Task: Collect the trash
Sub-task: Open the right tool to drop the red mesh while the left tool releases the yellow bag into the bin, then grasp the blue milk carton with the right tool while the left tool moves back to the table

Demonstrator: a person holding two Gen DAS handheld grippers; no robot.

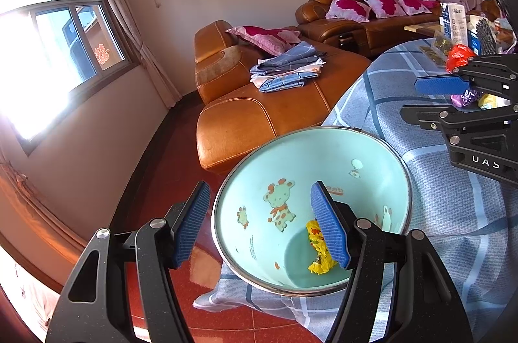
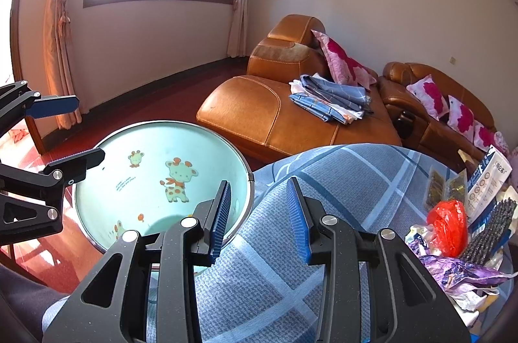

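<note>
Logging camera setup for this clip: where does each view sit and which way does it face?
Left wrist: on the left gripper, facing down into the bin holding a yellow wrapper; own open jaws and the right gripper show.
Right wrist: on the right gripper, facing the plaid cloth; own empty jaws and the left gripper show.
Shared: bin, cloth, red bag, sofa.

Checked cloth (image 2: 259, 262) lies bare between basin (image 2: 97, 149) and trash pile (image 2: 453, 246).

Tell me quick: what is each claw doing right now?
Left claw: open, empty, over the pale green cartoon-printed bin.
Right claw: open, empty.
</note>
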